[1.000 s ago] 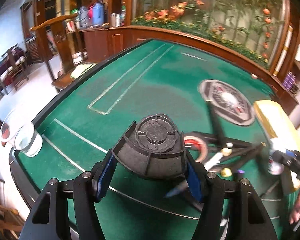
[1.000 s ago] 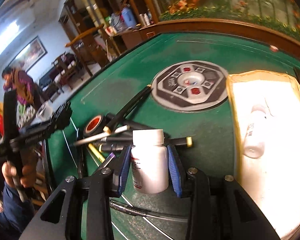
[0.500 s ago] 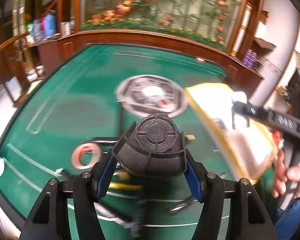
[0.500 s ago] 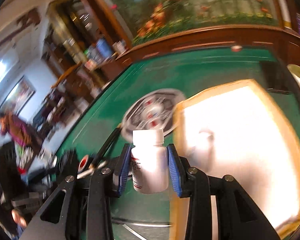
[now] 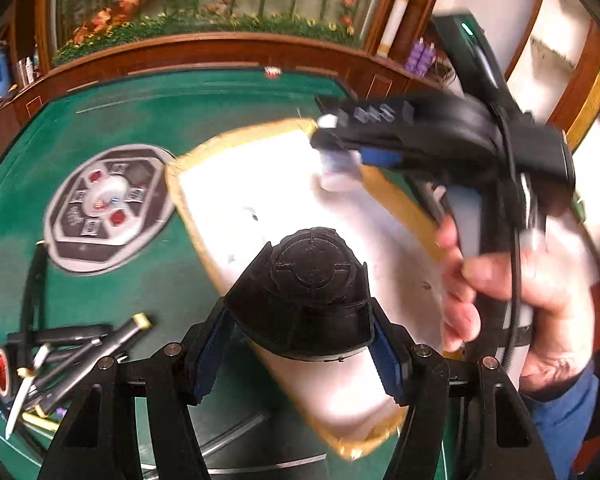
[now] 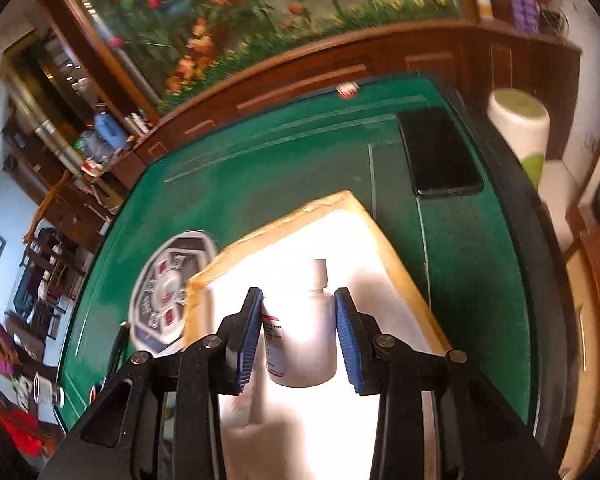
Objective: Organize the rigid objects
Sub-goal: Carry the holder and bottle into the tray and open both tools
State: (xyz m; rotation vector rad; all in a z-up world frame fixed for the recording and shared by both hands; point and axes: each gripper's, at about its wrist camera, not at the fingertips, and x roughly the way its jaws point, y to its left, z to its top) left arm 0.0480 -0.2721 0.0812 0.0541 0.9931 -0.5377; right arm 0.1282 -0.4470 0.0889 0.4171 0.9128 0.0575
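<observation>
My left gripper (image 5: 300,346) is shut on a black ribbed round part (image 5: 306,292), held above the white foam box with tan taped rims (image 5: 188,200). My right gripper (image 6: 298,328) is shut on a white pill bottle (image 6: 300,336) with a white cap, also over the same box (image 6: 396,264). In the left wrist view the right gripper (image 5: 340,160) shows at upper right with the bottle (image 5: 336,168) and a hand (image 5: 500,292) on its handle. Another white bottle seems to lie in the box, washed out by glare.
A green felt table (image 5: 120,104) with a wooden rail carries a grey octagonal centre panel (image 5: 108,208). Several pens and a tape roll (image 5: 4,368) lie at the left. A black phone (image 6: 436,152) lies at the far right; a white and green container (image 6: 520,128) stands beyond the edge.
Both grippers swung rightward from the pen pile to above the white box, each keeping its grip. The views rolled; the pens are now far left.
</observation>
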